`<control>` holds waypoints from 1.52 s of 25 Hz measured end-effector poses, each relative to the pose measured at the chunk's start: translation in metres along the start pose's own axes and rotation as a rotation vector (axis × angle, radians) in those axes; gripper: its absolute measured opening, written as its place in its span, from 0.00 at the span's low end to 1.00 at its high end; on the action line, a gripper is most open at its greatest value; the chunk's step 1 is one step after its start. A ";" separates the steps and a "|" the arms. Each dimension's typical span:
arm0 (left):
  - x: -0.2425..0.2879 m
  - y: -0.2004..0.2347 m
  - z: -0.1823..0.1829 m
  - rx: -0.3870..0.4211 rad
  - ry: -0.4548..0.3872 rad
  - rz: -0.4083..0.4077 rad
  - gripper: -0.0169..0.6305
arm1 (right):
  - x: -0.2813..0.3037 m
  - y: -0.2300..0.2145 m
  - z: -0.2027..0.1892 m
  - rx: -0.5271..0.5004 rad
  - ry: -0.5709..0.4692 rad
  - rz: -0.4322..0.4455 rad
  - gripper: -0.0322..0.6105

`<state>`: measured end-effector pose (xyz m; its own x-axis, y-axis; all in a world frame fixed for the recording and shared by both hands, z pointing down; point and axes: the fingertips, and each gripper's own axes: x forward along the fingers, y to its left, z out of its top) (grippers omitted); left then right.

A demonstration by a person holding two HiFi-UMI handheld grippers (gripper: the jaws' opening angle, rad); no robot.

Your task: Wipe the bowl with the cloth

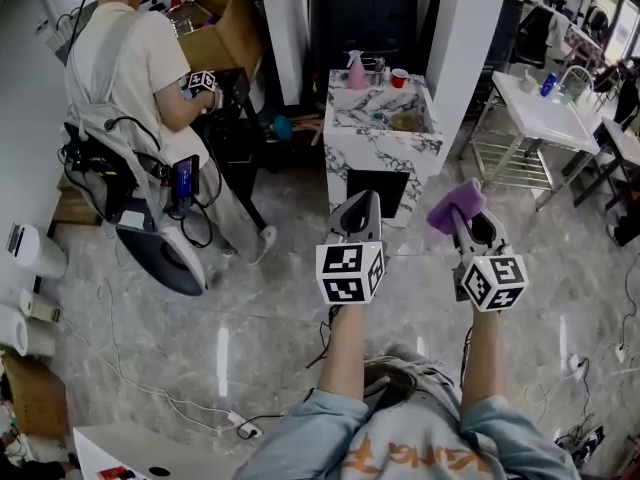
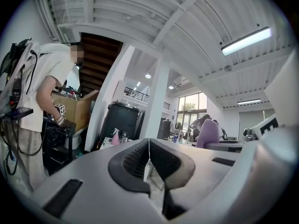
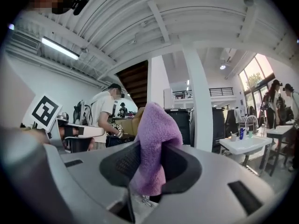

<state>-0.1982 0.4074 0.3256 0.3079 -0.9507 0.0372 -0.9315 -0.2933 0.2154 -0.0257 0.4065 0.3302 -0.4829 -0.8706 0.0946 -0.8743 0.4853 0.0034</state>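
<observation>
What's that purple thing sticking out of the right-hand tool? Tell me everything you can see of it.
It is a purple cloth, soft and fuzzy like microfibre. It is bunched and folded, pinched between the two dark ribbed pads of the right gripper, which is shut on it. A rounded hump sticks out past the pads and a shorter end lies behind them. Held in the air, it touches only the gripper.
</observation>
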 end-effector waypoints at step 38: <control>0.344 0.059 -0.047 0.004 0.159 0.047 0.06 | 0.282 -0.244 -0.019 0.036 0.081 0.026 0.25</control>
<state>-0.1381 0.0677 0.3972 0.2907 -0.9355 0.2008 -0.9461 -0.2497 0.2061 0.0520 0.0443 0.3746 -0.5014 -0.8475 0.1743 -0.8633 0.5034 -0.0362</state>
